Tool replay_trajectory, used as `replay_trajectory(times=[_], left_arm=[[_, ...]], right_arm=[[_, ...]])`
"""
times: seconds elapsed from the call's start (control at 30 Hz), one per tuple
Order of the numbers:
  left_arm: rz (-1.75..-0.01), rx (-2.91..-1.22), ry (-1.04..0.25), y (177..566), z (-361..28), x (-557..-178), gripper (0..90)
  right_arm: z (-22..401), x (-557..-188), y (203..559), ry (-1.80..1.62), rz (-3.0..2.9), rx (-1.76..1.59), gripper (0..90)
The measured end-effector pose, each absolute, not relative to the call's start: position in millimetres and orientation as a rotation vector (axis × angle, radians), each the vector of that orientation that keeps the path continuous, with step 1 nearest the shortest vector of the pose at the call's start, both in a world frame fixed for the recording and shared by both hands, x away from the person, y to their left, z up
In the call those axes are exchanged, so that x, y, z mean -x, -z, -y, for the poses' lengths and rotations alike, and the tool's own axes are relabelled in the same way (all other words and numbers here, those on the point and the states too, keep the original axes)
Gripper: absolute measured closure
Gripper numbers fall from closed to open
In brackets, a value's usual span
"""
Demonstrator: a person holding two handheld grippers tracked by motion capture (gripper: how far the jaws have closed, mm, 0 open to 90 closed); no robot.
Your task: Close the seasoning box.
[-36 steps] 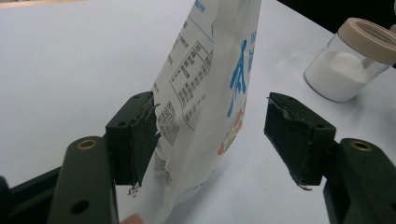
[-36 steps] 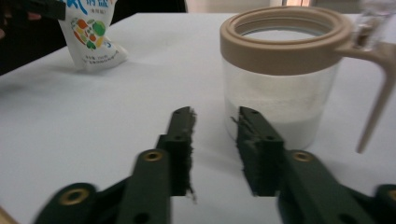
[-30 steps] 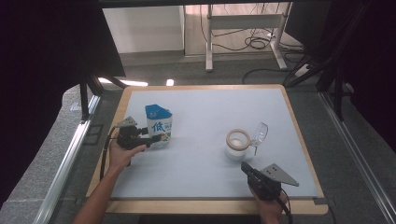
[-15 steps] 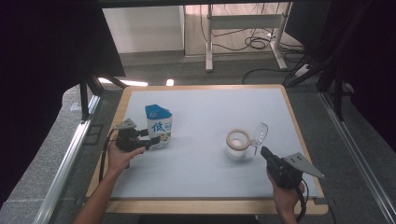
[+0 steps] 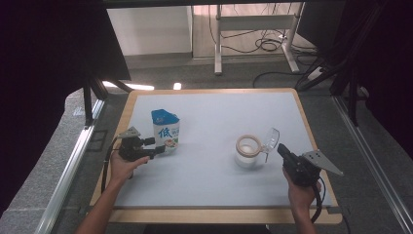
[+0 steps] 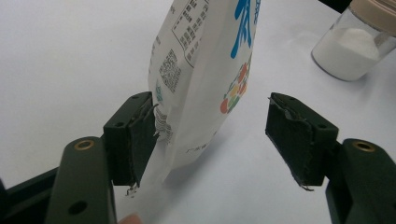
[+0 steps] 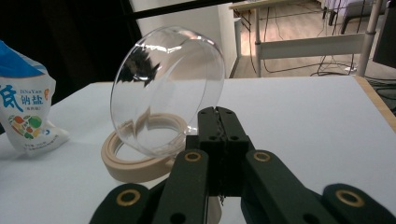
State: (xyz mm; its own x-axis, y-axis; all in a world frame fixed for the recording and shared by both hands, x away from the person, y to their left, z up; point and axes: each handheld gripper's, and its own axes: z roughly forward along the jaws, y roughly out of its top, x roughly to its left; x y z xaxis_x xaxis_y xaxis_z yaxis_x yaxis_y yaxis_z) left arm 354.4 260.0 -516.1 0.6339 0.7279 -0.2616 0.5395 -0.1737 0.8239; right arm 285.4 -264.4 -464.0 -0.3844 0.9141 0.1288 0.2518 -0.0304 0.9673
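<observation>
While bag [image 5: 165, 132] nears left edge — jar [image 5: 248, 151] sits mid-table.

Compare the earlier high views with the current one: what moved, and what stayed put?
The right gripper swung from the near edge of the table out toward its right side and closer to the jar, ending just beside the open clear lid; its jaws look shut with nothing visible between them. The left gripper stayed at the salt bag, jaws open around the bag's lower corner. Bag, jar and lid did not shift.
</observation>
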Motion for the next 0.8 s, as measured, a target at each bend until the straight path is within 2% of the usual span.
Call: replay_trajectory(times=[0.8], left_arm=[[-1.021,-1.86,-0.205,525,-264,-346,32.5]], right_arm=[[249,-296,451,-1.465,-1.679,-1.193,89.8]])
